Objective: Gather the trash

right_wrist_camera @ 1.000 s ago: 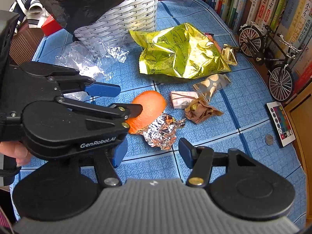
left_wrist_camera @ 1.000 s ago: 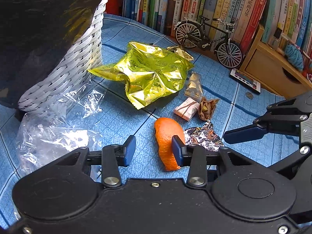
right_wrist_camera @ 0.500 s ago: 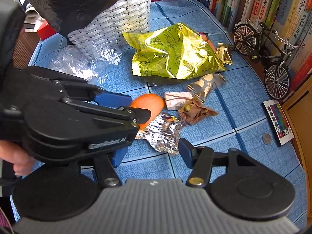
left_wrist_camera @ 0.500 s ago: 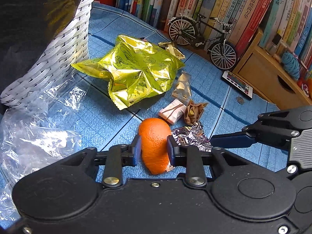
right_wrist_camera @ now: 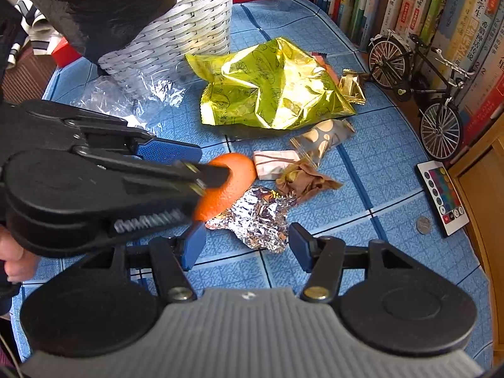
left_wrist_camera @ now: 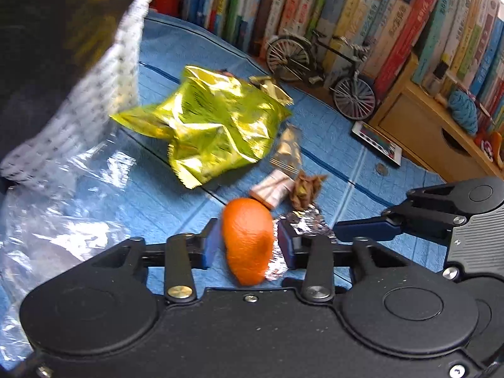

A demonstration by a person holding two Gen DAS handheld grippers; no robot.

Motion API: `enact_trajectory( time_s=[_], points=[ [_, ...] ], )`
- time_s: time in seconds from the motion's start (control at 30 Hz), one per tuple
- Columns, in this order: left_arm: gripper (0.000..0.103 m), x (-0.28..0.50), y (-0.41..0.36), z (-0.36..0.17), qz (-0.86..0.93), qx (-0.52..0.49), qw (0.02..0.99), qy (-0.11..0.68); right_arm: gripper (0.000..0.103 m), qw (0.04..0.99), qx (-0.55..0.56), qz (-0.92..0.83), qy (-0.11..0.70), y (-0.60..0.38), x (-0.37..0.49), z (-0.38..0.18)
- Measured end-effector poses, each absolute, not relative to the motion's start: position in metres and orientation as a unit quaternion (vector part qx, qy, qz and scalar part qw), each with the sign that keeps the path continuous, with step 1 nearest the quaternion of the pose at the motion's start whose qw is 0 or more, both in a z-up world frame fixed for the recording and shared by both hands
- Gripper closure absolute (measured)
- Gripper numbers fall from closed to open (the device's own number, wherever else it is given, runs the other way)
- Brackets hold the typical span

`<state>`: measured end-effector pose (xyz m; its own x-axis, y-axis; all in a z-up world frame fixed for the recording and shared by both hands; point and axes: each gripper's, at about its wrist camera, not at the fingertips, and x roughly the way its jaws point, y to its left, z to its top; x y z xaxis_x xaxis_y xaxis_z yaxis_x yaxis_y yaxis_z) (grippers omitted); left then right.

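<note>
Between the left gripper's just-opening fingers lies the orange peel, unclamped; right gripper stands apart over foil.

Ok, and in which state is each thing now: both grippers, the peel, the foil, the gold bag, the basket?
Left gripper: jaws have just been opening, peel between them, pads not pressing.
Right gripper: open, empty, above the foil.
Peel: loose between the left jaws.
Foil: crumpled, not gripped.
Gold bag: crumpled, lying flat.
Basket: upright, lined with a black bag.
</note>
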<state>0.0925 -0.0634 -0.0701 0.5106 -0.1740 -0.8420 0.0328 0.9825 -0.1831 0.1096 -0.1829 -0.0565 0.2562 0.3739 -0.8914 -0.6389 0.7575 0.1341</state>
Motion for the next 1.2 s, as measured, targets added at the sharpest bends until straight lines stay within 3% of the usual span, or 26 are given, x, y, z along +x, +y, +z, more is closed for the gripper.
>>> enact_trajectory(
  time_s=[0.13, 0.2, 0.27, 0.33, 0.53, 0.67, 0.9, 0.93, 0.97, 1.03, 1.07, 1.1, 1.2],
  points=[
    [0.062, 0.097, -0.070, -0.081, -0.054, -0.054, 0.864, 0.498, 0.031, 0.779, -0.130, 0.330, 0.517, -0.182, 0.106, -0.057],
    [0.071, 0.098, -0.069, -0.085, -0.043, -0.049, 0.861, 0.504, 0.031, 0.779, -0.130, 0.331, 0.517, -0.183, 0.105, -0.058],
    [0.072, 0.098, -0.067, -0.083, -0.049, -0.053, 0.862, 0.501, 0.031, 0.780, -0.128, 0.329, 0.517, -0.184, 0.105, -0.058],
    [0.082, 0.097, -0.064, -0.078, -0.060, -0.060, 0.866, 0.494, 0.031, 0.781, -0.125, 0.327, 0.517, -0.186, 0.107, -0.058],
    [0.095, 0.093, -0.062, -0.049, -0.057, -0.036, 0.891, 0.449, 0.031, 0.788, -0.123, 0.314, 0.516, -0.189, 0.112, -0.058],
    [0.096, 0.091, -0.061, -0.027, -0.061, -0.029, 0.907, 0.416, 0.022, 0.796, -0.128, 0.308, 0.505, -0.189, 0.113, -0.060],
    [0.092, 0.098, -0.059, -0.022, -0.062, -0.036, 0.902, 0.426, 0.023, 0.798, -0.125, 0.300, 0.508, -0.186, 0.120, -0.064],
    [0.092, 0.099, -0.058, -0.026, -0.063, -0.042, 0.898, 0.433, 0.024, 0.794, -0.126, 0.303, 0.512, -0.185, 0.121, -0.065],
    [0.091, 0.100, -0.057, -0.029, -0.064, -0.047, 0.894, 0.441, 0.033, 0.787, -0.128, 0.306, 0.521, -0.184, 0.122, -0.066],
    [0.072, 0.100, -0.057, -0.038, -0.066, -0.054, 0.887, 0.453, 0.051, 0.772, -0.137, 0.312, 0.537, -0.181, 0.122, -0.070],
    [0.065, 0.100, -0.057, -0.041, -0.064, -0.056, 0.886, 0.456, 0.066, 0.769, -0.141, 0.314, 0.539, -0.181, 0.121, -0.071],
    [0.058, 0.099, -0.058, -0.044, -0.061, -0.057, 0.886, 0.456, 0.070, 0.768, -0.142, 0.315, 0.540, -0.181, 0.119, -0.071],
    [0.054, 0.100, -0.063, -0.054, -0.061, -0.050, 0.882, 0.465, 0.077, 0.767, -0.143, 0.317, 0.539, -0.183, 0.116, -0.070]
  ],
)
